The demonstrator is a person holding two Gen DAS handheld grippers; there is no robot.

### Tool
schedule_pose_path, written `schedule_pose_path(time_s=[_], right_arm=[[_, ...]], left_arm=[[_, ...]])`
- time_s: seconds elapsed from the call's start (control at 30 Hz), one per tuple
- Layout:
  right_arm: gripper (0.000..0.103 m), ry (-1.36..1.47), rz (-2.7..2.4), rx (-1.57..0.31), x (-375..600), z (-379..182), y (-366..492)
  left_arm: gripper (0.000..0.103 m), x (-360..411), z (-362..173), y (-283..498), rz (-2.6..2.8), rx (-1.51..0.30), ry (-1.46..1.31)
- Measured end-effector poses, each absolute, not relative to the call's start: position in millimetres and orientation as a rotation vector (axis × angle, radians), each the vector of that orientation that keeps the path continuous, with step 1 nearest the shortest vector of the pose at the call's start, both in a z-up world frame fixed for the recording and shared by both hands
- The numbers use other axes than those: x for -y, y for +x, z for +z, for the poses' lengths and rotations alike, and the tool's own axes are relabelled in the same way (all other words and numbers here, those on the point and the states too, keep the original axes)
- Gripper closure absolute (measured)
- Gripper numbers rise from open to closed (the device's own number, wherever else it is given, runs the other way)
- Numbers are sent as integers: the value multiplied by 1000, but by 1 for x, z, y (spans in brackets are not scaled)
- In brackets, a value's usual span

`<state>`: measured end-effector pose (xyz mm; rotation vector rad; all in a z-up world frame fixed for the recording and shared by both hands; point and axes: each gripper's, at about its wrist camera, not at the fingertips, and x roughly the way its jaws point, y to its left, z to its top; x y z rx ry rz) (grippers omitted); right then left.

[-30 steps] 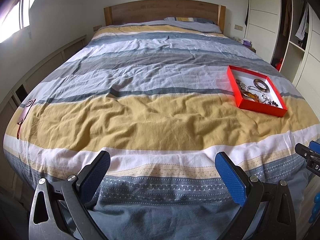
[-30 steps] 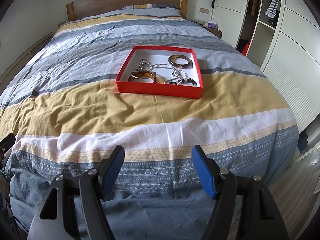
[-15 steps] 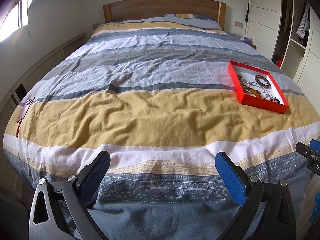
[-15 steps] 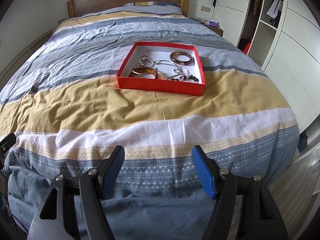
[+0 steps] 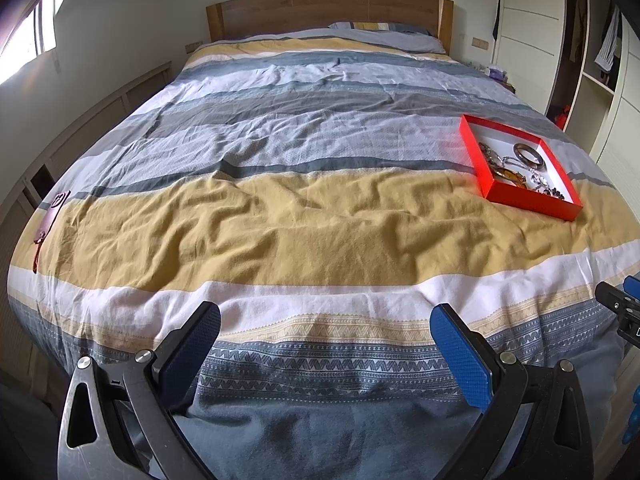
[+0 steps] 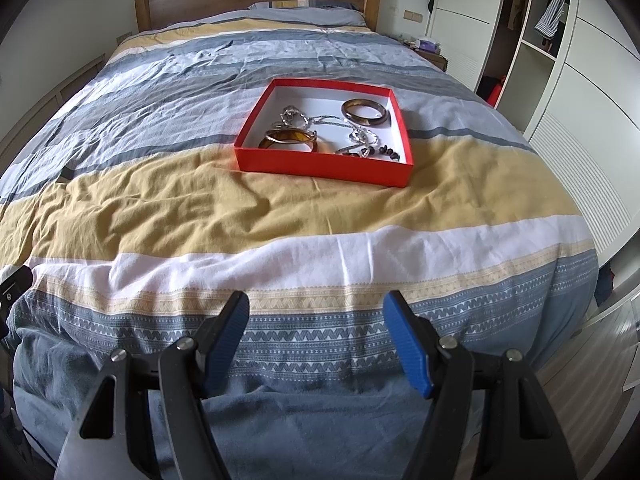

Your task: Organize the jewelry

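Red tray (image 6: 320,168) on bed (image 6: 200,208), well ahead of your right gripper (image 6: 316,320); bangles, chains jumbled inside. Both grippers' fingers spread, empty; left gripper (image 5: 324,330) points left of tray. Sorted or not: unclear, so stage unsettled.

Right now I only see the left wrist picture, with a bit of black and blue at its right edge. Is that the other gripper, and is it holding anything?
Observer: Yes. The right gripper is open, with nothing between its fingers.
Operator: Where is the red tray from there?
Observer: The red tray lies almost straight ahead of it, farther up the bed.
Operator: What sits along the tray's near wall?
Observer: An amber bangle toward the left, a string of dark beads toward the right.
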<state>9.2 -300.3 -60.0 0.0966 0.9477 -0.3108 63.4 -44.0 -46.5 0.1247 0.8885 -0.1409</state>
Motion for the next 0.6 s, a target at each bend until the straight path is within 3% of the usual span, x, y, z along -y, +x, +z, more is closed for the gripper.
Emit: schedule_pose_path(time_s=[0.6], right_arm=[[35, 111, -312, -942, 302, -62, 8]], left_arm=[[1, 46, -48, 63, -150, -916, 120]])
